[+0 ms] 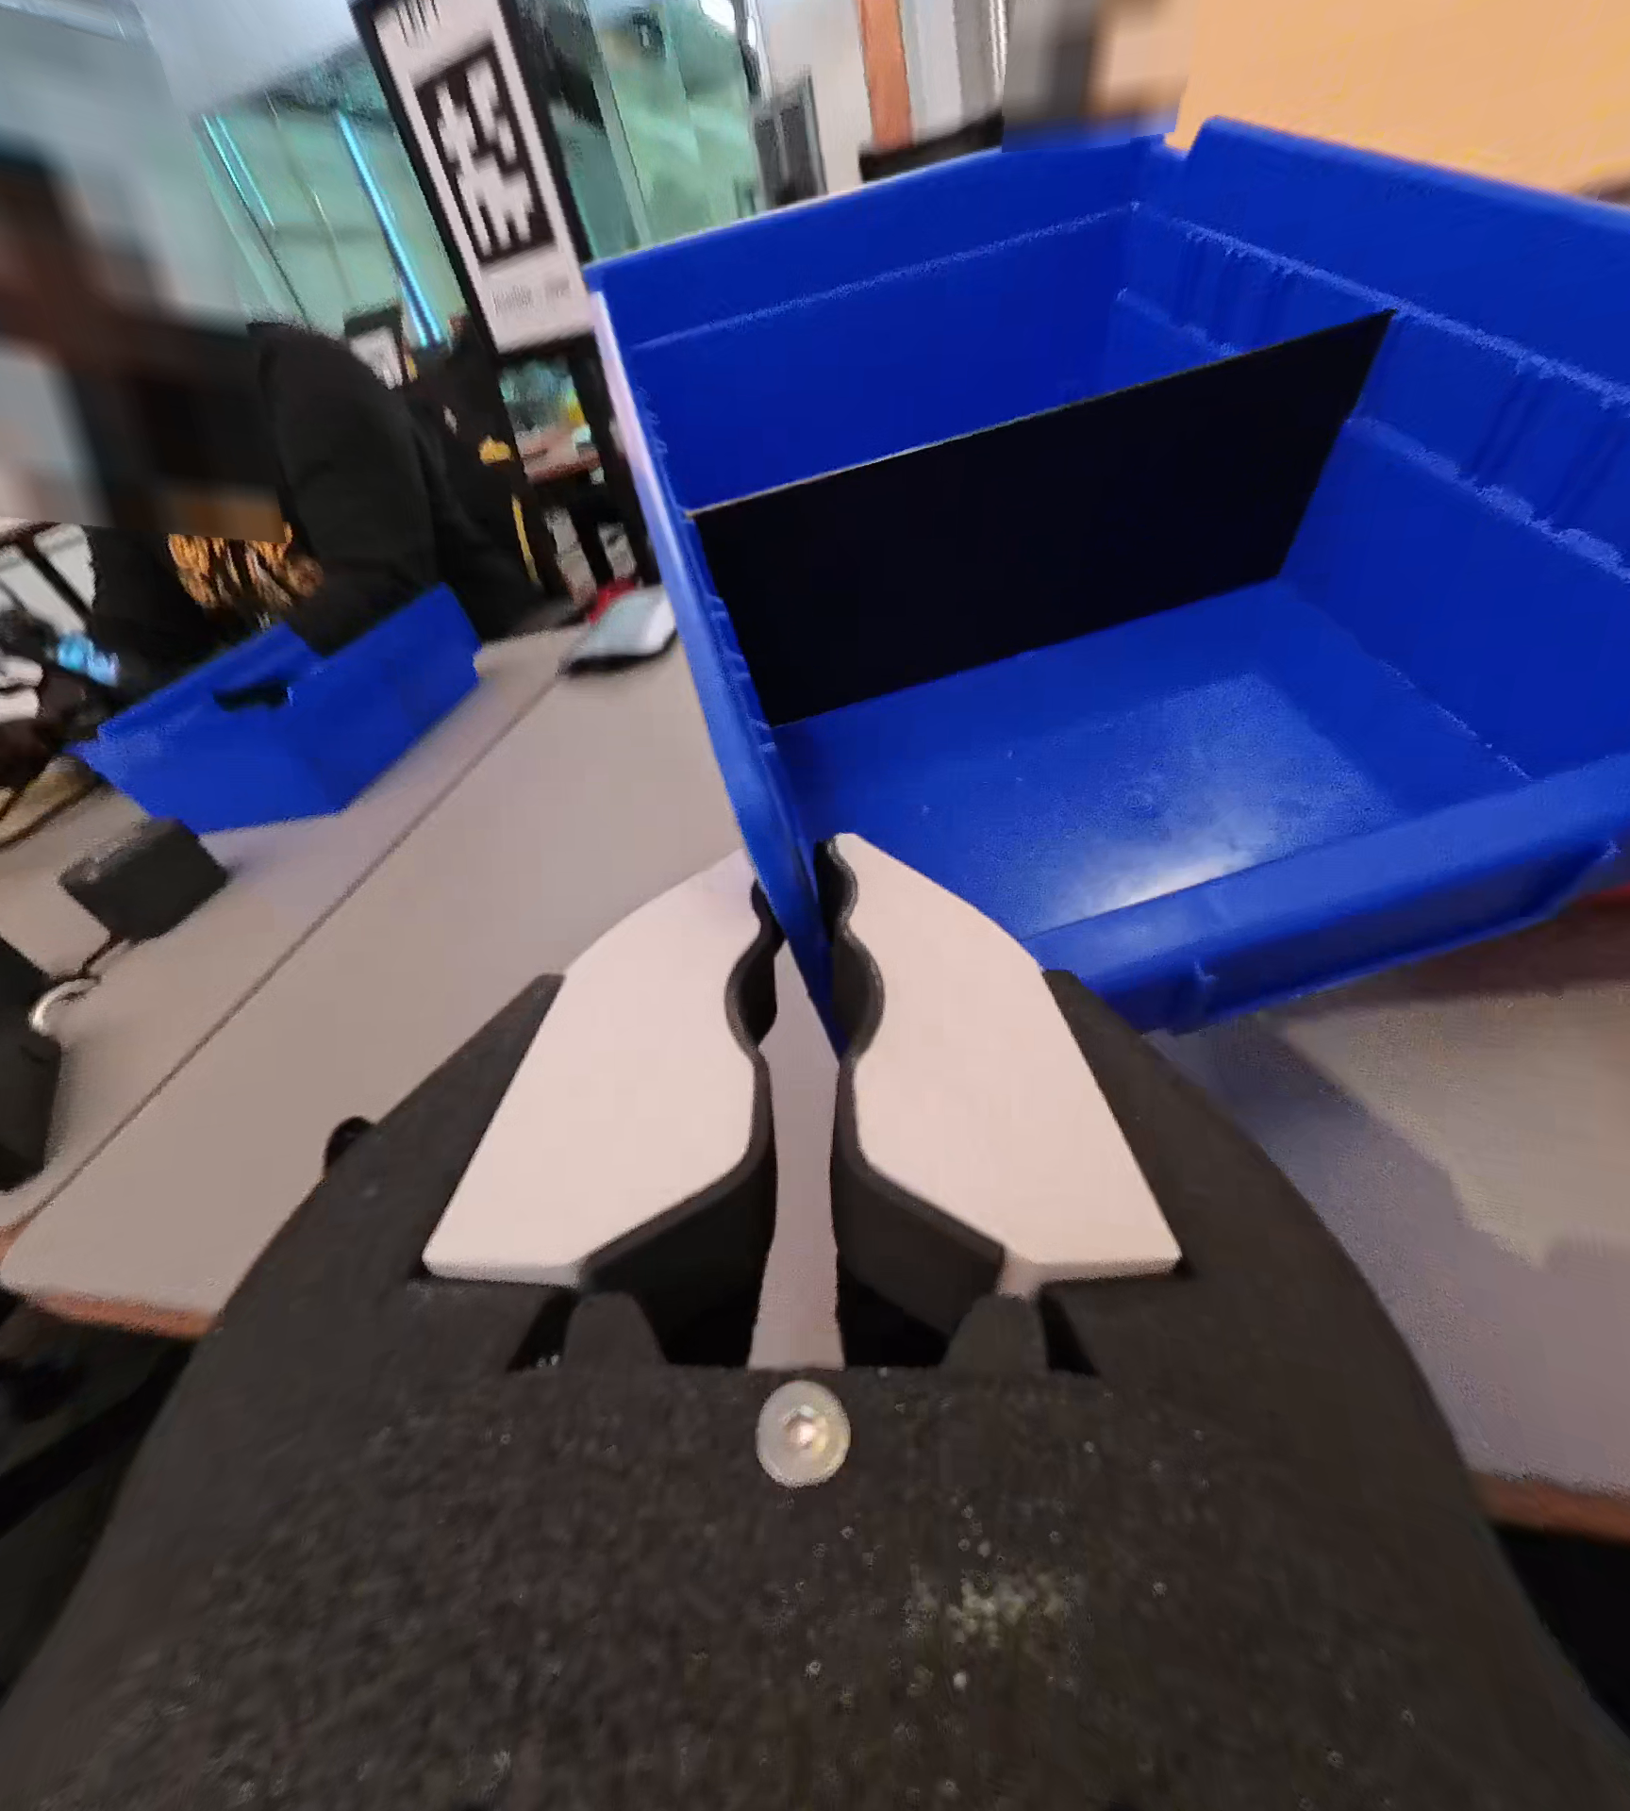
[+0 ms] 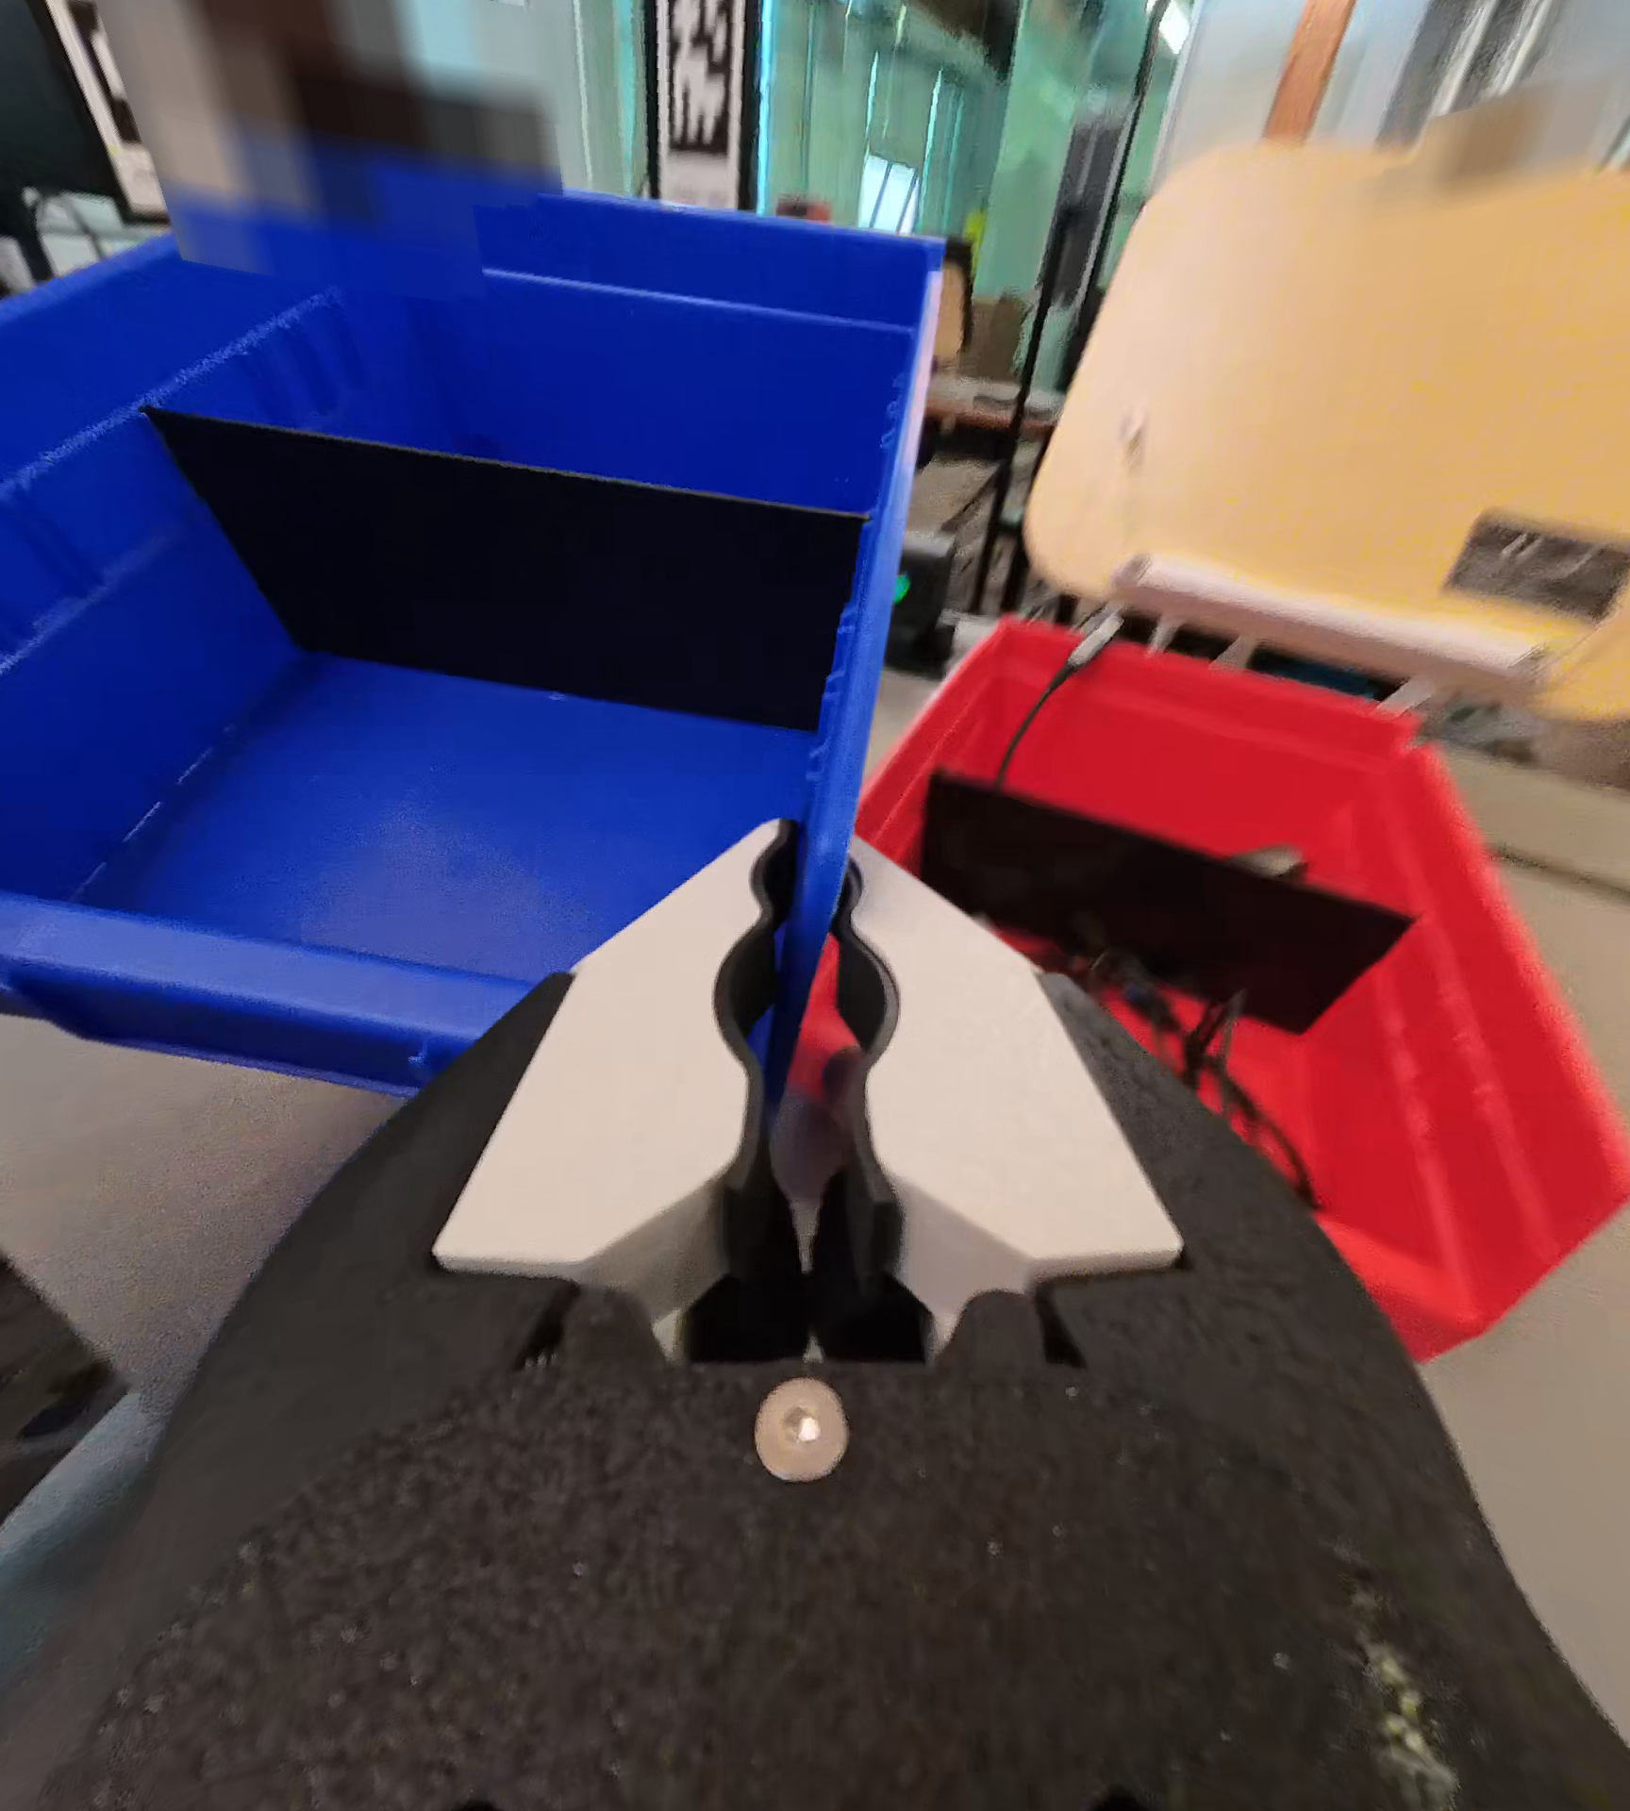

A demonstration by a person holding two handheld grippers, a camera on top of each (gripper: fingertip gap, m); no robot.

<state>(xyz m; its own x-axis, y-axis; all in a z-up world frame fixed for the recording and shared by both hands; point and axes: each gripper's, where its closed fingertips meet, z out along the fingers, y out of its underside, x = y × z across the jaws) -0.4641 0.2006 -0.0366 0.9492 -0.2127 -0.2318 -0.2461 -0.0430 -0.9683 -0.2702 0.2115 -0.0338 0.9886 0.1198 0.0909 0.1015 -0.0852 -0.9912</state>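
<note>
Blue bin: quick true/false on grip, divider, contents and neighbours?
1. Both grippers clamp the blue bin's side walls. True: left gripper on one wall, right gripper on the opposite.
2. The near compartment holds cables. False: it is empty.
3. A black divider splits the bin. True.
4. The bin beside it is green. False: it is a red bin, with cables inside.
5. A second blue bin sits farther along the table. True.
</note>
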